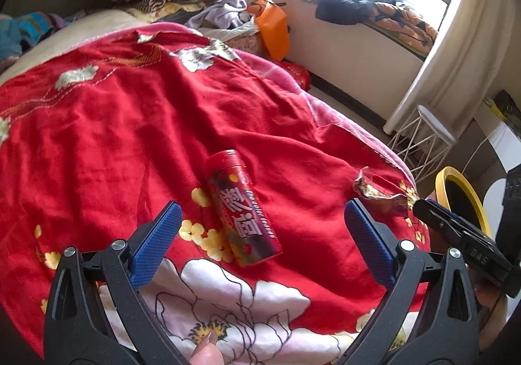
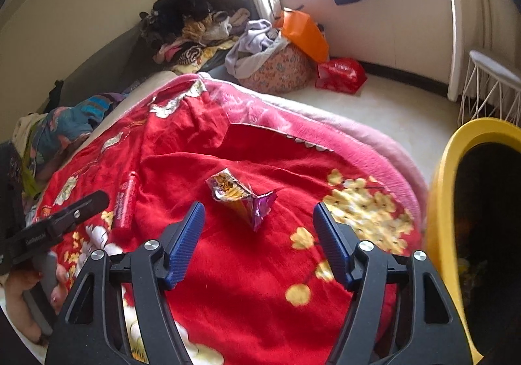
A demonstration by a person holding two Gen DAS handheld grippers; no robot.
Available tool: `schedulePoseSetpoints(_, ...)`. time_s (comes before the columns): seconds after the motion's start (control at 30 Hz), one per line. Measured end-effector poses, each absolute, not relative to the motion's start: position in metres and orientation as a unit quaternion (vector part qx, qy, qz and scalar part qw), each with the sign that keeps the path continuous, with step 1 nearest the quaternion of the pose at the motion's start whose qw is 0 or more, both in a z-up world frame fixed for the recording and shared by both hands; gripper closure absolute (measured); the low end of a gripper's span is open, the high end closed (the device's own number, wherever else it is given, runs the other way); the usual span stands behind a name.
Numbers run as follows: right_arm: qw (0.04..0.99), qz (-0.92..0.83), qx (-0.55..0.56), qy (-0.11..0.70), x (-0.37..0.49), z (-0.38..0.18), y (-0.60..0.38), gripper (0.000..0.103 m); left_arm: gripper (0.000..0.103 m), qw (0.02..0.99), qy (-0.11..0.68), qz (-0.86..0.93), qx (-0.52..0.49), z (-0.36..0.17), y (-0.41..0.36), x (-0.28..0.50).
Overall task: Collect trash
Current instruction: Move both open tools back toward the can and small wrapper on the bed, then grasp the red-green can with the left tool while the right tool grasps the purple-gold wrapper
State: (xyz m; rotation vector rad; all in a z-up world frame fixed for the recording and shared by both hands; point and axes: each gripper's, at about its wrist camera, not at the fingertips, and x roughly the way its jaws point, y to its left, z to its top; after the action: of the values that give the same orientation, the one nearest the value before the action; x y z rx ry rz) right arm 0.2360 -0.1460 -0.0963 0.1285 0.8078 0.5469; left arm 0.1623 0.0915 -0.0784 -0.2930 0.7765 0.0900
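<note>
The red candy tube (image 1: 243, 209) lies flat on the red floral blanket (image 1: 114, 124) of the bed, just ahead of the empty, wide-open left claw (image 1: 262, 233), its cap end pointing away. The crumpled wrapper (image 2: 242, 197) lies just ahead of the open right claw (image 2: 259, 228), with a yellow-rimmed bin (image 2: 439, 202) to its right.

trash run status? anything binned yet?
Nothing visibly collected yet. Both claws open and empty: left claw lined up on the red tube, right claw on the crumpled wrapper. Both pieces remain on the red blanket; yellow bin waits alongside.
</note>
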Motion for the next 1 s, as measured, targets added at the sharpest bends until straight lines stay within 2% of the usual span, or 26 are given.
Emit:
schedulePoseSetpoints(0.1,0.874,0.260,0.077,0.403,0.246,-0.105,-0.142,0.044,0.012,0.910,0.383,0.044,-0.152,-0.084,0.095,0.166)
schedulePoseSetpoints(0.2,0.864,0.267,0.095,0.416,0.254,-0.112,-0.139,0.066,0.019,0.905,0.391,0.044,-0.159,-0.092,0.097,0.171)
schedulePoseSetpoints(0.23,0.862,0.268,0.096,0.419,0.254,-0.113,-0.139,0.078,0.022,0.903,0.395,0.044,-0.162,-0.095,0.097,0.173)
schedulePoseSetpoints(0.3,0.864,0.269,0.101,0.413,0.250,-0.112,-0.142,0.087,0.029,0.897,0.405,0.046,-0.169,-0.104,0.098,0.176)
schedulePoseSetpoints(0.43,0.868,0.269,0.110,0.403,0.240,-0.107,-0.153,0.086,0.044,0.893,0.416,0.056,-0.163,-0.113,0.095,0.178)
schedulePoseSetpoints(0.5,0.870,0.269,0.114,0.398,0.234,-0.105,-0.158,0.086,0.056,0.892,0.418,0.059,-0.162,-0.114,0.095,0.177)
schedulePoseSetpoints(0.53,0.871,0.269,0.116,0.394,0.230,-0.103,-0.162,0.086,0.067,0.891,0.419,0.062,-0.161,-0.114,0.095,0.176)
schedulePoseSetpoints(1.0,0.897,0.267,0.096,0.338,0.198,-0.064,-0.183,0.086,0.075,0.910,0.388,-0.009,-0.148,-0.080,0.058,0.167)
